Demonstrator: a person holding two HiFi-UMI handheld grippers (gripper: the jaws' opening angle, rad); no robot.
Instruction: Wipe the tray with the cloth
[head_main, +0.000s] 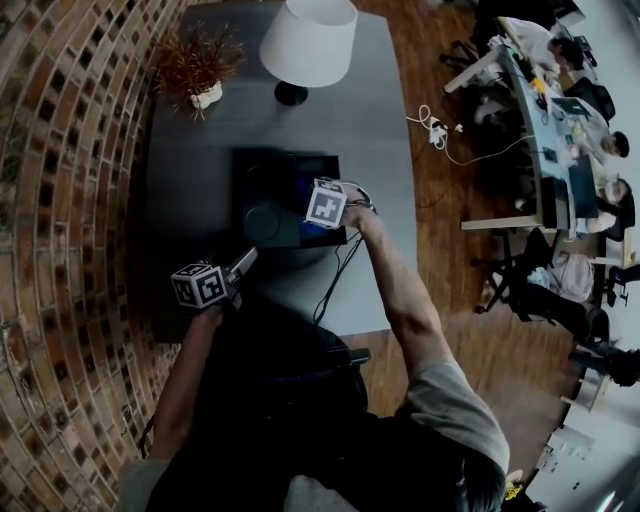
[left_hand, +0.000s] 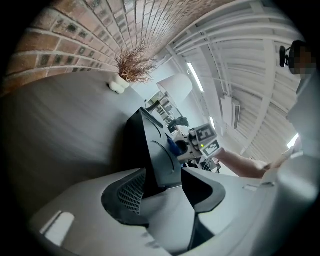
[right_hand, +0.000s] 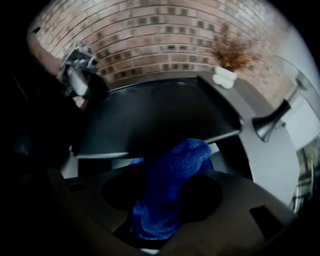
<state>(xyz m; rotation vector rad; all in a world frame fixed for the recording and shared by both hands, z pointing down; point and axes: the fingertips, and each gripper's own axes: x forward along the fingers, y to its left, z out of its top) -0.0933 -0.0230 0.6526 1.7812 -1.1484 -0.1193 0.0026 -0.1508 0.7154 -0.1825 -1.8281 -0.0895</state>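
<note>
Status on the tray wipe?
Left gripper shut on tray corner. Right gripper shut on blue cloth, over tray. Lamp, plant well clear.

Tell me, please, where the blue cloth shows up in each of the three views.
Head view: blue cloth at centre, on the dark tray.
Left gripper view: a small blue patch just right of centre, past the tray's raised edge.
Right gripper view: lower centre, clamped in the right tongs.
Shared landmark: the dried plant in its white vase.
</note>
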